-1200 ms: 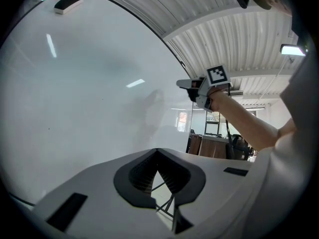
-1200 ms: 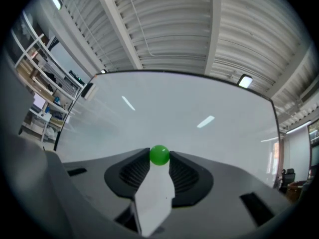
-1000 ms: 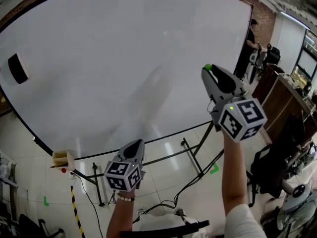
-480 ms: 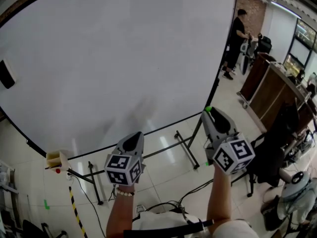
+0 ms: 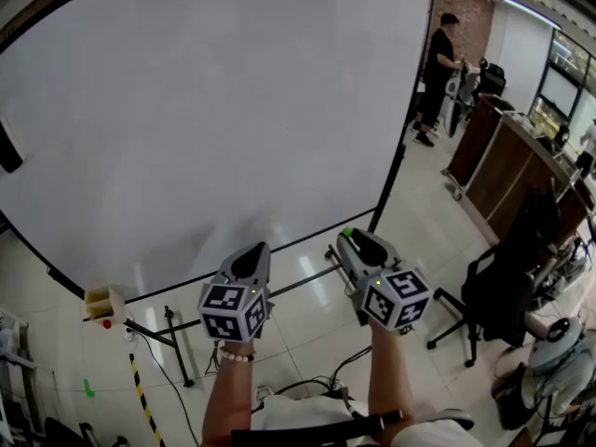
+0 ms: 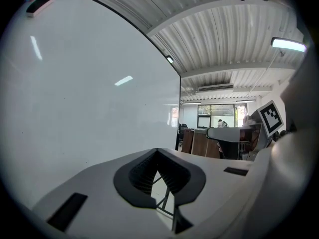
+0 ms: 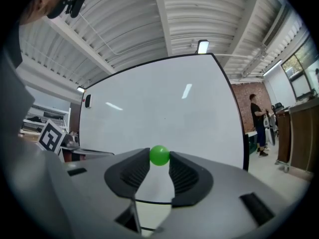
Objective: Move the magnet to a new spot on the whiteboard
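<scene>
Holding magnet (image 7: 159, 155) in right tool (image 7: 159, 159) tips, seemingly off whiteboard (image 5: 214, 110)

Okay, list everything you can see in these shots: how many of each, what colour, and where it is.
whiteboard: one, white with a black frame, on a stand, fills the middle
magnet: one, green, off the board, between the right gripper's jaw tips
black block: one, black, at the board's left edge
small box: one, tan, by the board's lower left corner
counter: one, brown wood, far right
office chair: one, black, lower right
person: one, dark clothes, standing past the board's right edge
left gripper: one, grey, jaws together, nothing between them
right gripper: one, grey, closed on the magnet
</scene>
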`<state>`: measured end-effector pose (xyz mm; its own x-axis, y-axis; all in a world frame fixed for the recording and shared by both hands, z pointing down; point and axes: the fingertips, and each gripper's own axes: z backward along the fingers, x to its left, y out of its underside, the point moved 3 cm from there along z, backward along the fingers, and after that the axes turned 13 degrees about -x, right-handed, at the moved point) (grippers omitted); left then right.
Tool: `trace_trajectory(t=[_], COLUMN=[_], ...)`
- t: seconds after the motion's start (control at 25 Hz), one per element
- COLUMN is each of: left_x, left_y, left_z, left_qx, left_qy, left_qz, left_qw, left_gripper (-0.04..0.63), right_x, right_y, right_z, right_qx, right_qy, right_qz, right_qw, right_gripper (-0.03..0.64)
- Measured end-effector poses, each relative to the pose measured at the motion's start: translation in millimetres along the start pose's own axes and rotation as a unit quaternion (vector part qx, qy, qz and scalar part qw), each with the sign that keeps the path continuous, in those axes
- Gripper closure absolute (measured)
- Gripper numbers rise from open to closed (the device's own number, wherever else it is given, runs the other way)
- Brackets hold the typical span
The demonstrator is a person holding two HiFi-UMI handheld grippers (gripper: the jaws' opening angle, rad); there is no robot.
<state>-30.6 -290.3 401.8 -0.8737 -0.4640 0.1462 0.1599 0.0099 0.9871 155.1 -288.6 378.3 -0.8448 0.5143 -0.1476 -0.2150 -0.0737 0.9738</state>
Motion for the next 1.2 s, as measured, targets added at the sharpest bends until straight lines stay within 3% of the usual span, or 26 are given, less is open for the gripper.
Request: trace_trajectory(t=[1.2], left_x=[21], left_y=[-15], left_z=[0], left_qx=[-0.021], left_qy=[-0.014], left_qz=[0.011], left_qw=[0.9996], left_gripper=[0.601], right_x=[8], right_y=[-13], right_z=[-18], right_qx=[-0.011], right_qy=[-0.014], right_qz=[0.008], right_qw=[1.0], right_gripper=[0.486])
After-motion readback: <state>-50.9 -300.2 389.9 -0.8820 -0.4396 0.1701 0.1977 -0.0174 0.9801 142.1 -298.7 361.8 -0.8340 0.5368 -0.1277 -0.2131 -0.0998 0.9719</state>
